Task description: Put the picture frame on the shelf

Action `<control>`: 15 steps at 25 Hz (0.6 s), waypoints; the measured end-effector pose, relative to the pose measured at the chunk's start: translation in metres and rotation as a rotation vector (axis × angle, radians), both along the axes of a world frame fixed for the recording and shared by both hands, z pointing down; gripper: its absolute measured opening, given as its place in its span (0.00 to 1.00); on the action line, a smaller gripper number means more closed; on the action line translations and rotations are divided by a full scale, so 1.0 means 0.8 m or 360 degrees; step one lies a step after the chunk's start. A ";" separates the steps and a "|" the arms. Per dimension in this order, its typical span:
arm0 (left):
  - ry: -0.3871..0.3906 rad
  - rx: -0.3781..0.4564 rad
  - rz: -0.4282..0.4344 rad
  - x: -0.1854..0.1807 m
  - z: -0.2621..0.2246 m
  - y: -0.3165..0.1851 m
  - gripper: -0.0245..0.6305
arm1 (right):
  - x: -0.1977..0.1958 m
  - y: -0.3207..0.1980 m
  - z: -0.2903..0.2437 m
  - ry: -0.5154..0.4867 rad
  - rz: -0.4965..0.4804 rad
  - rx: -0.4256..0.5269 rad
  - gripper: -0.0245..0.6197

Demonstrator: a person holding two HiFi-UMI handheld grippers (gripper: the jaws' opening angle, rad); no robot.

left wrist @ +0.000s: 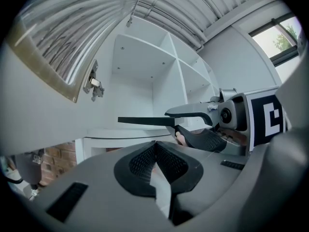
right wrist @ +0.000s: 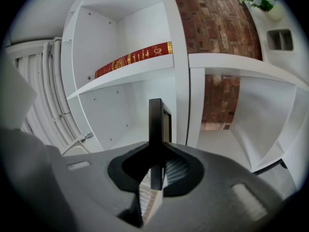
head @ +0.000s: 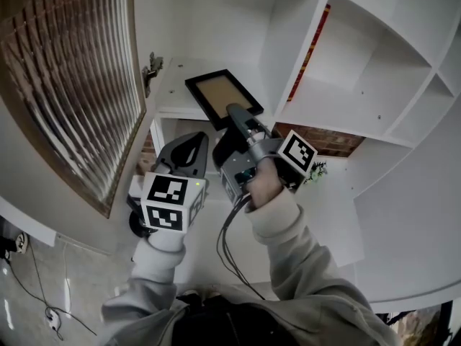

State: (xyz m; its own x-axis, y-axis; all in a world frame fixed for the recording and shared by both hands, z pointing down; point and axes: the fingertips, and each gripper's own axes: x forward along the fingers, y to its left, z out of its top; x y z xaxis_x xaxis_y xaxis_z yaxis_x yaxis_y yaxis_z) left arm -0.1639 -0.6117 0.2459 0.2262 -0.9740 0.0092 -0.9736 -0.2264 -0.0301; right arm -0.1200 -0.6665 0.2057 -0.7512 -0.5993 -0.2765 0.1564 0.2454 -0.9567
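The black picture frame [head: 223, 96] with a tan backing is held flat, a little above the white shelf board [head: 171, 92] of the lower left compartment. My right gripper [head: 238, 117] is shut on the frame's near edge. In the right gripper view the frame [right wrist: 155, 124] stands edge-on between the pads. The left gripper view shows the frame [left wrist: 145, 121] side-on, level, over the shelf board [left wrist: 120, 132]. My left gripper [head: 194, 144] hangs lower left of the frame, its jaws [left wrist: 155, 151] shut with nothing in them.
A ribbed-glass cabinet door [head: 72, 85] stands open at the left, its hinge [head: 151, 71] beside the compartment. A red book [head: 313, 45] lies in the compartment to the right. White dividers [head: 281, 56] split the shelf unit. A small plant [head: 315, 170] sits low down.
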 end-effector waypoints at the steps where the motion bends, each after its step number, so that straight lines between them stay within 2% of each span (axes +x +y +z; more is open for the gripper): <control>1: -0.0002 -0.0002 -0.0001 -0.001 0.001 -0.001 0.04 | -0.001 0.000 0.003 0.0005 0.0004 -0.0018 0.11; 15: -0.0022 -0.0007 0.0010 0.002 0.000 0.006 0.04 | -0.002 -0.001 0.015 0.0016 0.0091 -0.0186 0.12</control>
